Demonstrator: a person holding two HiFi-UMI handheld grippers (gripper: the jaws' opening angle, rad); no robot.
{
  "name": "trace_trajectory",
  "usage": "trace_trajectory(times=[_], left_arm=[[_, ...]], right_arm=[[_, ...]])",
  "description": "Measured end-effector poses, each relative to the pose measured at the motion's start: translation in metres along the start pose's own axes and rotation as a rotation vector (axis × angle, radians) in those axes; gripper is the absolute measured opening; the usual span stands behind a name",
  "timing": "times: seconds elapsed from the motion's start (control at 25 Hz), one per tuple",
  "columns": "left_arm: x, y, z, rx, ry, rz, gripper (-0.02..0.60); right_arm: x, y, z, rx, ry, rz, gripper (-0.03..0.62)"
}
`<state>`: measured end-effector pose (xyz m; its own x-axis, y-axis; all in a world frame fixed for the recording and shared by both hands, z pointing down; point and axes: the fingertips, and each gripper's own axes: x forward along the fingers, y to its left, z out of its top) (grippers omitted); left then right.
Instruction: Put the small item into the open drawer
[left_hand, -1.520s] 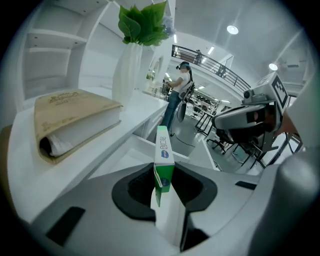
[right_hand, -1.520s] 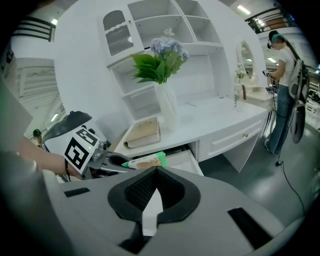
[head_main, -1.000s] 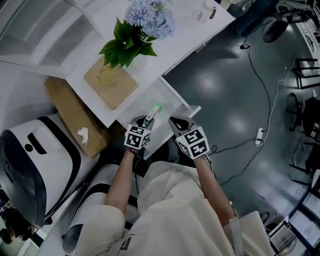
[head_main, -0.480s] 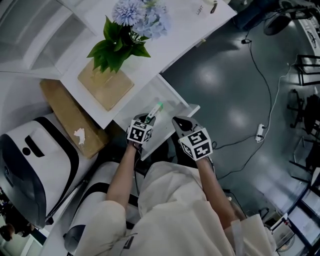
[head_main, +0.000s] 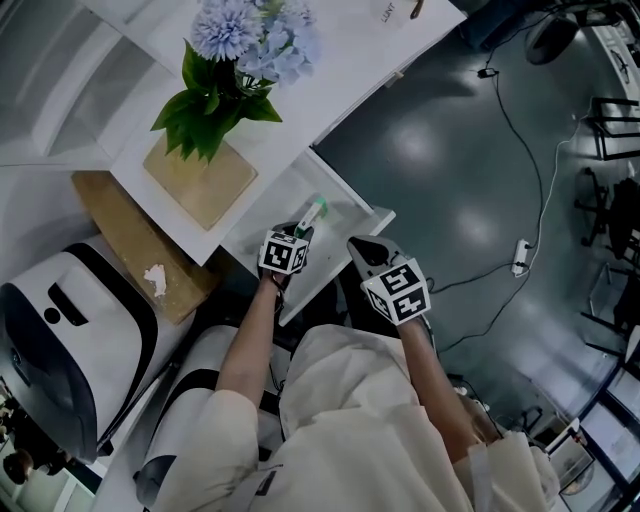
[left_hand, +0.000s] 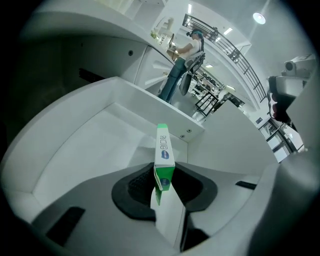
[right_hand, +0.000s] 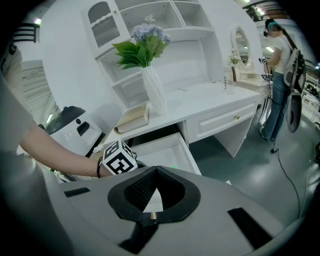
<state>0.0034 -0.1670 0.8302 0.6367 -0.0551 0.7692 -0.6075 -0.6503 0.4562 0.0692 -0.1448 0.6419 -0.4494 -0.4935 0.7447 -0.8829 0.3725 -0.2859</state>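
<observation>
A small green-and-white box (head_main: 314, 211) (left_hand: 164, 152) sticks out from my left gripper (head_main: 300, 232) (left_hand: 166, 176), whose jaws are shut on its lower end. It hangs tilted over the inside of the open white drawer (head_main: 275, 215) (left_hand: 95, 145), apart from the drawer floor. My right gripper (head_main: 362, 246) (right_hand: 156, 169) hovers just right of the drawer's front corner, shut with nothing in it. In the right gripper view the left gripper's marker cube (right_hand: 119, 158) shows over the drawer (right_hand: 167, 150).
The white desk (head_main: 330, 70) above the drawer carries a vase of blue flowers (head_main: 225, 50) and a tan book (head_main: 200, 182). A cardboard box (head_main: 125, 240) and a white machine (head_main: 60, 340) stand at left. Cables (head_main: 520, 262) lie on the dark floor. A person (right_hand: 280, 55) stands far off.
My left gripper has sunk and gone forward over the drawer, still holding the box. The right gripper has shifted a little alongside it.
</observation>
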Motion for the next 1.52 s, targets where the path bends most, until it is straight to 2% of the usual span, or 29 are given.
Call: trace_trajectory(times=[0.36, 0.72, 1.0, 1.2, 1.52], left_arm=[[0.008, 0.018, -0.009, -0.042, 0.016, 0.048, 0.107], [0.023, 0.031, -0.011, -0.019, 0.042, 0.080, 0.122], [0.028, 0.040, -0.010, 0.010, 0.056, 0.123, 0.180], [0.027, 0.048, -0.006, -0.003, 0.051, 0.143, 0.222], [0.021, 0.062, 0.003, -0.003, 0.028, 0.176, 0.233]], right_arm=[[0.001, 0.000, -0.005, -0.019, 0.017, 0.012, 0.025], [0.001, -0.008, -0.012, -0.024, 0.031, 0.014, 0.025], [0.004, -0.006, -0.011, -0.034, 0.033, 0.028, 0.025], [0.004, -0.007, -0.013, -0.042, 0.043, 0.024, 0.025], [0.005, -0.007, -0.013, -0.041, 0.048, 0.023, 0.025]])
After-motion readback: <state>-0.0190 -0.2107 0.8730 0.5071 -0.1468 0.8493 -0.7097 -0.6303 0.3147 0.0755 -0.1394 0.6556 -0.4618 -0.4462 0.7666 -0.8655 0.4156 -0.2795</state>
